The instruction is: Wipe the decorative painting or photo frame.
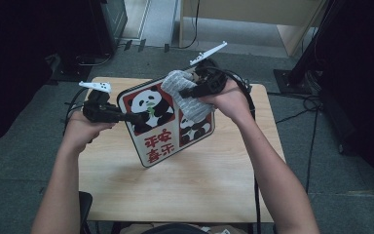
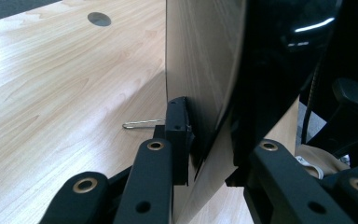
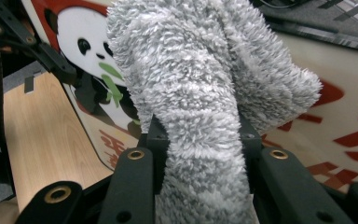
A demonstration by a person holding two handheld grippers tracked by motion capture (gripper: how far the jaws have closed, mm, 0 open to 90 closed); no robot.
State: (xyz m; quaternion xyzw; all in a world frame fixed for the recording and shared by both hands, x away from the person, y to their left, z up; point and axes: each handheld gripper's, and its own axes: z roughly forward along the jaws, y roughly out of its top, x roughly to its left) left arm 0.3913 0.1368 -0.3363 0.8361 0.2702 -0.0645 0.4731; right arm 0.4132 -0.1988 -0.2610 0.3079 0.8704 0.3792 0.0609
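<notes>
Over the middle of the worktop (image 1: 126, 195), nearer its far edge than its near one, a rectangular panda board (image 1: 168, 141) is held up on edge, its lower corner close to the wood or resting on it, I can't tell which. Its long axis runs from the far left down toward the near right, so the printed face with the pandas and red characters tilts up toward the person. The left hand-held gripper (image 1: 135, 117) comes in from the left edge and is clamped on the board's left rim; in the left gripper view its jaws pinch the thin panel (image 2: 200, 84) edge-on. The right hand-held gripper (image 1: 187, 92) is closed on a grey fluffy cloth (image 1: 185, 95), which is pressed against the upper right part of the board's face, bunched between the jaws (image 3: 200, 116). Both forearms reach in from the near edge.
</notes>
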